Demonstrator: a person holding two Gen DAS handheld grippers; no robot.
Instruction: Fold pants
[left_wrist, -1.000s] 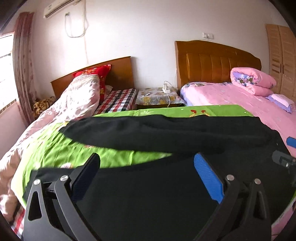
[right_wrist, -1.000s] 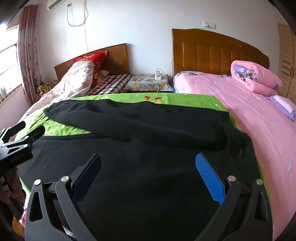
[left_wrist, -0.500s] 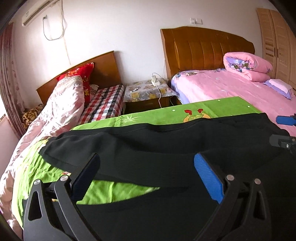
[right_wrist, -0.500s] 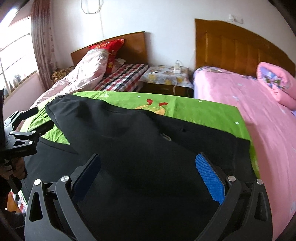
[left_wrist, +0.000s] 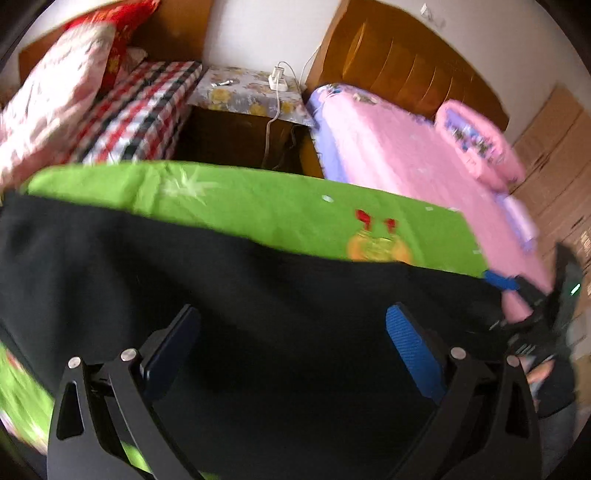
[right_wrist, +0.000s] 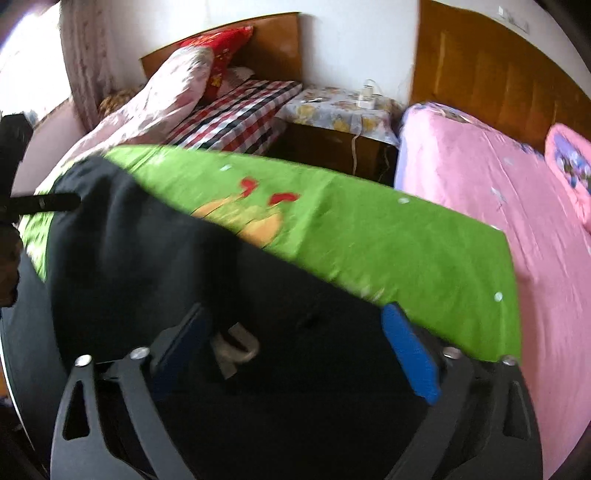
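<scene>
Black pants (left_wrist: 258, 314) lie spread over a green sheet (left_wrist: 258, 199) on the near bed. My left gripper (left_wrist: 291, 332) hovers open over the cloth, its blue pads wide apart and nothing pinched. At the right edge of that view, a blue pad (left_wrist: 498, 281) of my right gripper shows at the pants' far end. In the right wrist view the pants (right_wrist: 129, 258) fill the lower left. My right gripper (right_wrist: 295, 332) points down at them, its jaws closing. Cloth and a small grey fitting (right_wrist: 236, 347) lie between the pads, unpressed. One left gripper finger (right_wrist: 44, 201) shows at the left edge.
A pink bed (left_wrist: 406, 162) with a rolled pink quilt (left_wrist: 476, 140) stands to the right. A nightstand (left_wrist: 255, 92) with a charger sits between the beds. A checked mattress (right_wrist: 236, 114) and floral quilt (right_wrist: 162, 96) lie beyond the green sheet. Wooden wardrobe (left_wrist: 554, 147) at far right.
Both grippers have swung forward and tipped down over the pants, towards the far edge of the cloth. The right gripper's pads stand a little closer together. Both views are now blurred.
</scene>
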